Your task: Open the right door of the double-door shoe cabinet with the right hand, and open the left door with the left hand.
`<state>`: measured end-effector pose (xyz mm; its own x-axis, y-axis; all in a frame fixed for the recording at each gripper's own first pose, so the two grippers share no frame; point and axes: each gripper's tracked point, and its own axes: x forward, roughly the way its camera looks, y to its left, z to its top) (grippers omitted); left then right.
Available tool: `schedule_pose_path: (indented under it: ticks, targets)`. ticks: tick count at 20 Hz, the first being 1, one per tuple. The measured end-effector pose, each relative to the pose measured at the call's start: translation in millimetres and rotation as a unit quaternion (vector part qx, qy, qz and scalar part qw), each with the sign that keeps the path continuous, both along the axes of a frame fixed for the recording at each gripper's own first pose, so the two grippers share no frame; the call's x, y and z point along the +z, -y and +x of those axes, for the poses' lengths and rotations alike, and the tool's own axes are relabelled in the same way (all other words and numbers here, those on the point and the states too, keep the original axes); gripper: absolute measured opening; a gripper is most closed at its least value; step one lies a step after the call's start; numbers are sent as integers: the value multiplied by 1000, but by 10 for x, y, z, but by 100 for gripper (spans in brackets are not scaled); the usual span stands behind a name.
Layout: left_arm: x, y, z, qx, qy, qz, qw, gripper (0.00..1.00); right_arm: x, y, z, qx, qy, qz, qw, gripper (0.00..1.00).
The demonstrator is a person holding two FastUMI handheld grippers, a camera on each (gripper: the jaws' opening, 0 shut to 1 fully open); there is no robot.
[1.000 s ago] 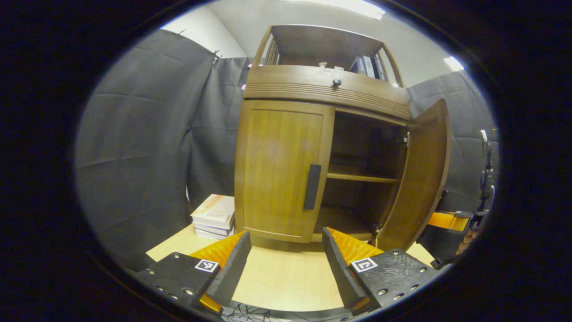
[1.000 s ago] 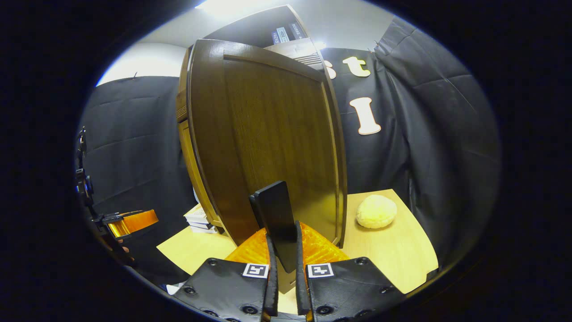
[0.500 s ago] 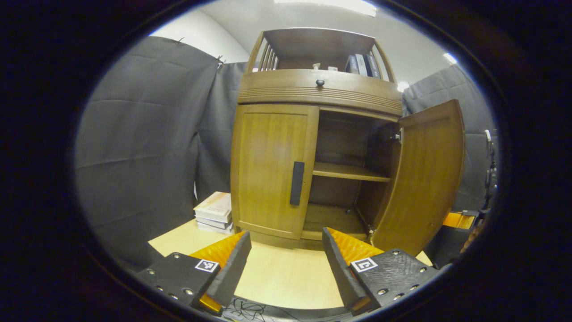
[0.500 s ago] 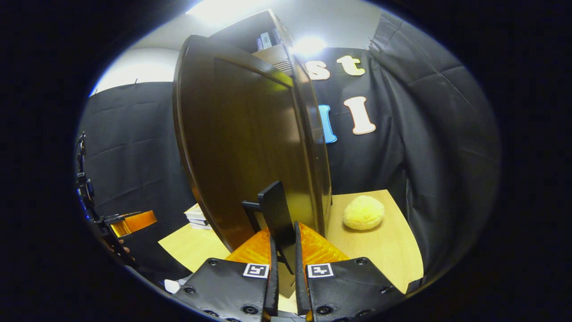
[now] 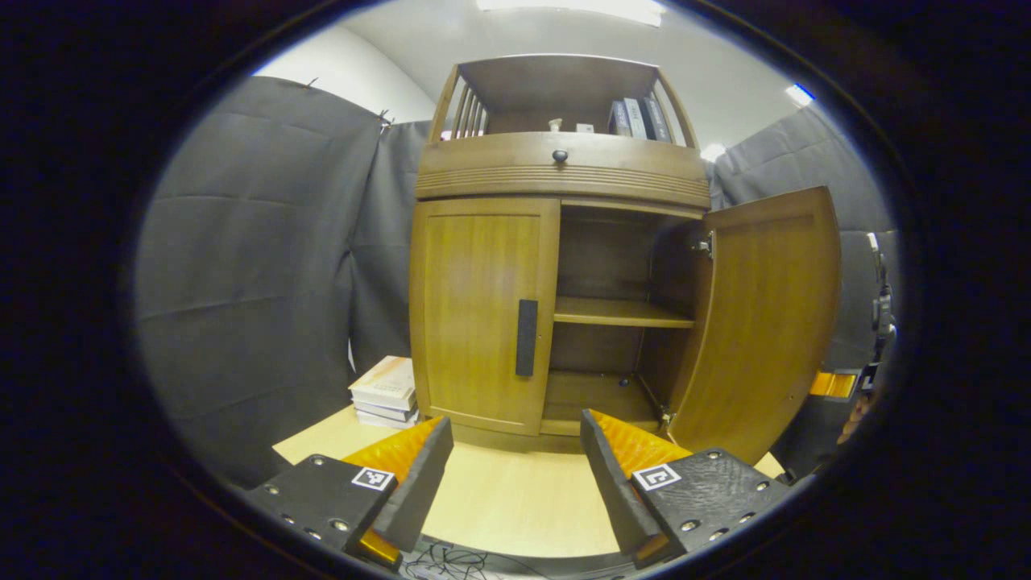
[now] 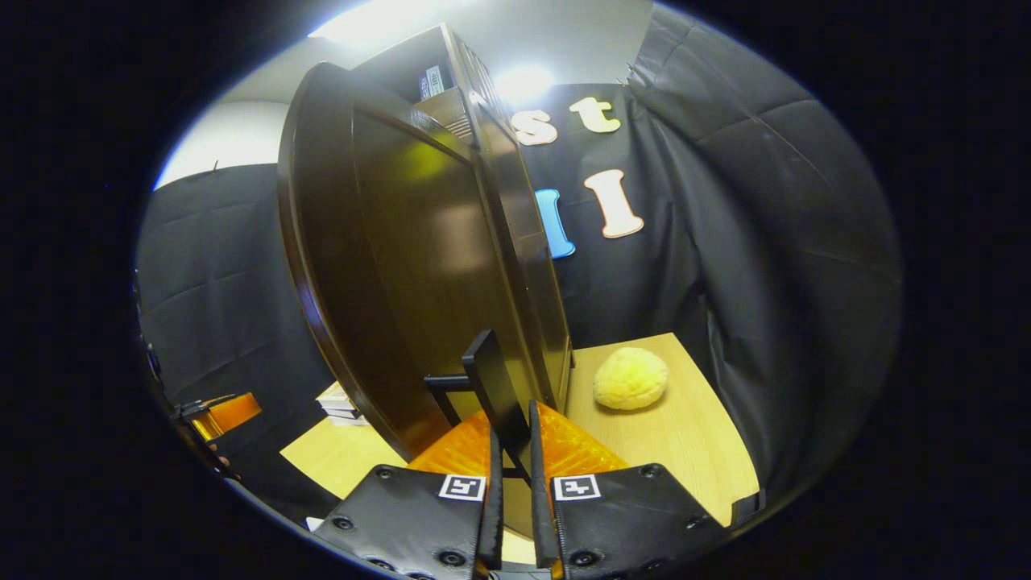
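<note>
In the left gripper view the shoe cabinet (image 5: 556,266) stands in the centre of the frame on a pale wooden table (image 5: 515,499). Its left door (image 5: 479,310) is closed flat against the body, with a dark vertical handle (image 5: 527,337) near its inner edge. Its right door (image 5: 769,322) is swung wide open toward the right of the frame, exposing a shelf (image 5: 620,312) and the dark interior. The left gripper (image 5: 515,483) sits at the bottom centre with its jaws spread wide and nothing between them; the closed door and its handle lie above and beyond the gap, well apart from the fingers. A stack of books (image 5: 387,392) rests on the table just left of the cabinet's base, and more books (image 5: 636,118) stand on the open top shelf. At the far right edge the other gripper (image 5: 838,385) shows partly behind the open door. In the right gripper view the right door (image 6: 419,274) fills the centre-left of the frame, seen from its outer face. The right gripper (image 6: 515,483) at the bottom centre has its jaws drawn close, pinching the door handle (image 6: 495,395), which rises from between the fingers toward the middle of the frame. A yellow plush lump (image 6: 631,378) lies on the table (image 6: 685,435) at right of centre, beside the door's edge.
</note>
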<state>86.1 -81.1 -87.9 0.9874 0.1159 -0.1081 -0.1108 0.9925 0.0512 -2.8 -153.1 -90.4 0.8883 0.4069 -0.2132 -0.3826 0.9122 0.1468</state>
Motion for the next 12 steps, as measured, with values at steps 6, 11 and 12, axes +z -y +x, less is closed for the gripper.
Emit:
schedule_pose_path:
  ticks: [6,11,12]
  targets:
    - [94,-229,339,-21,4,10,1000,91,40,136,-329,-42,-8,2,999,13]
    - [322,-370,893,-51,21,13,998,91,80,416,-586,-117,6,-13,993,10]
    - [355,-386,1019,-56,23,19,998,90,98,473,-648,-131,11,-14,991,10]
